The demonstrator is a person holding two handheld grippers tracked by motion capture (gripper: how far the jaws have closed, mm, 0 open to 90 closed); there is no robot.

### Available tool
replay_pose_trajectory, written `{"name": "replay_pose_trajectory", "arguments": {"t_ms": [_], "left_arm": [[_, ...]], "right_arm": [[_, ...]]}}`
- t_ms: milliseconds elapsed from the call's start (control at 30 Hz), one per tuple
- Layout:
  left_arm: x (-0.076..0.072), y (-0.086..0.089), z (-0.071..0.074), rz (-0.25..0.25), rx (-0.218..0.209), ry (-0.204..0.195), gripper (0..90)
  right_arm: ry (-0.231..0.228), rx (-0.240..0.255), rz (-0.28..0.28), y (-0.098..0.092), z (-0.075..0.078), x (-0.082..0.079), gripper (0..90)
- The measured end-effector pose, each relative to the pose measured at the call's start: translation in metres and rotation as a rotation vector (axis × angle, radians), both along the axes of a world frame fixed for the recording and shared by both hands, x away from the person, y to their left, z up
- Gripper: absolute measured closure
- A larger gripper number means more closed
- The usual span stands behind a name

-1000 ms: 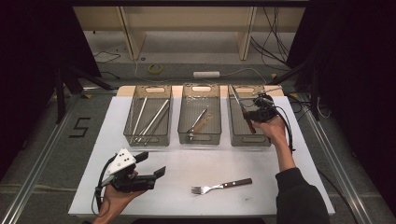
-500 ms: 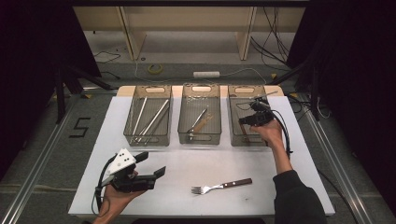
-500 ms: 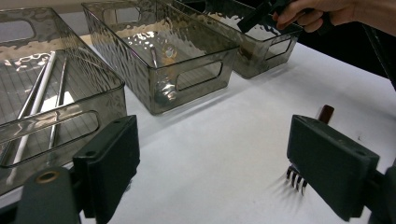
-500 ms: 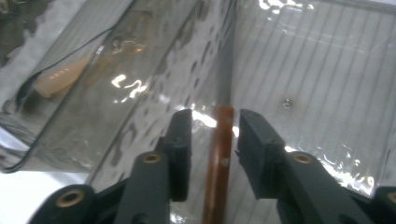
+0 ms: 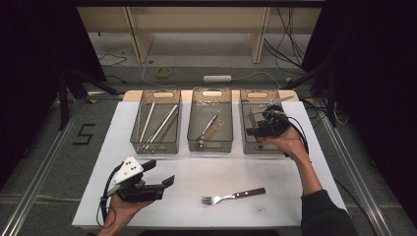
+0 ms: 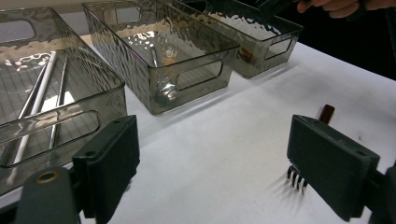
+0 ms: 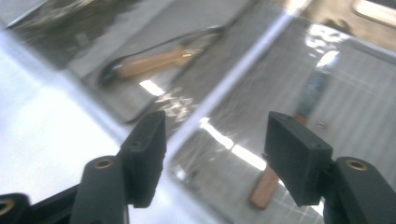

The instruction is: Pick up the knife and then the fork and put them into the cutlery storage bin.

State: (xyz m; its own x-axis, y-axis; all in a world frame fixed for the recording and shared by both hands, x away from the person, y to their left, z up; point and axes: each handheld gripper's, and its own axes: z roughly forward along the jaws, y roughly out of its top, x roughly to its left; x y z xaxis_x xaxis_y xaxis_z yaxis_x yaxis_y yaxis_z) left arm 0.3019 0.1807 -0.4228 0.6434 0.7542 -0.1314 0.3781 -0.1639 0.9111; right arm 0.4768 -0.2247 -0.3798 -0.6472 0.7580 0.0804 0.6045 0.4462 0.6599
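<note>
Smoked-plastic bins, three in a row. Left gripper point(image 5: 160, 181): jaws wide, empty, low at the table's near left. Fork point(image 5: 233, 195): flat on the white table point(image 5: 196, 167), just right of that gripper, long axis left-right, tines toward it. Right gripper point(image 5: 252, 131): over the right bin point(image 5: 265, 147), jaws just opened wide, nothing between; knife point(image 7: 299, 126) below. Left hand is nearer the fork.
</note>
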Motion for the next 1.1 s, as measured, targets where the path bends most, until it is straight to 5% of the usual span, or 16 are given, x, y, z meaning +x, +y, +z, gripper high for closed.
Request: {"name": "replay_pose_trajectory", "arguments": {"t_ms": [267,700,1100], "left_arm": [[0.000,0.000,0.000,-0.001,0.005,0.000,16.4],[-0.001,0.000,0.001,-0.005,0.009,-0.003,16.3],[-0.001,0.000,0.001,-0.005,0.007,-0.004,16.3]], "right_arm": [[-0.043,-0.030,0.168,0.014,0.010,-0.039,35.5],[-0.029,-0.045,0.288,0.022,-0.006,-0.078,33.6],[0.029,-0.131,0.392,0.031,-0.024,-0.097,32.7]]}}
